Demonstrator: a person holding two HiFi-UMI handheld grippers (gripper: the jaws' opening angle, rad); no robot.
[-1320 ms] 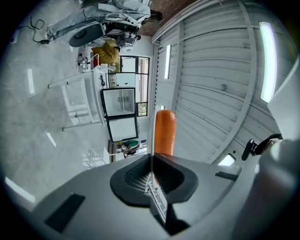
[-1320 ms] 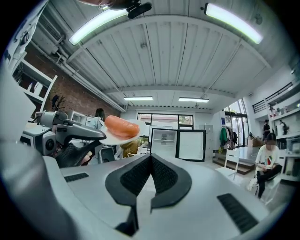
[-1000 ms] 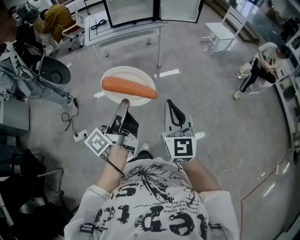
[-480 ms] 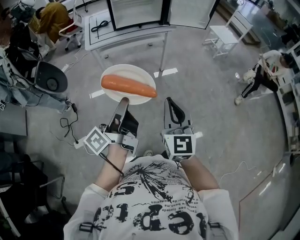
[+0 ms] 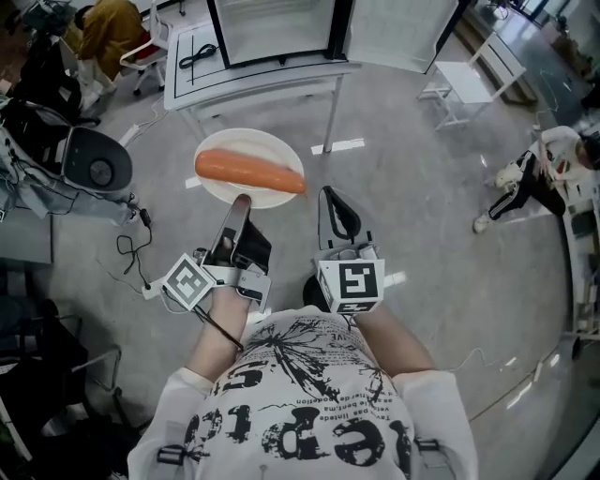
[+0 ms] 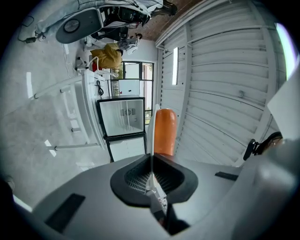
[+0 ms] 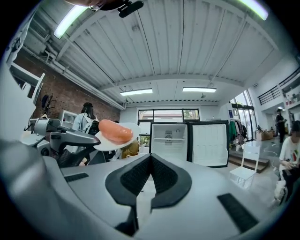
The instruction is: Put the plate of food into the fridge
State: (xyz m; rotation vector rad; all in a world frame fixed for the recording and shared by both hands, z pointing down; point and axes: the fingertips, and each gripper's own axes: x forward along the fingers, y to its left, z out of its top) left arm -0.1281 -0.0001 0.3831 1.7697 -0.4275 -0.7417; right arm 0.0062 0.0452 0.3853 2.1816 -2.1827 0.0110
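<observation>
You've stepped closer to the open fridge over the last second. Your left hand-held gripper is clamped on the rim of the plate, holding it level above the floor, orange food lying across it. Your right hand-held gripper is closed and empty.

grey concrete floor all around, white tape marks stuck on it. a white counter stands up top, and a black cable lies near its left edge. behind it is the fridge, door swung open. a white chair sits off to the right, and a red-seated office chair at upper left. overhead there's a white ribbed ceiling with strip lights glowing. brick wall on the left, windows at the far end.
</observation>
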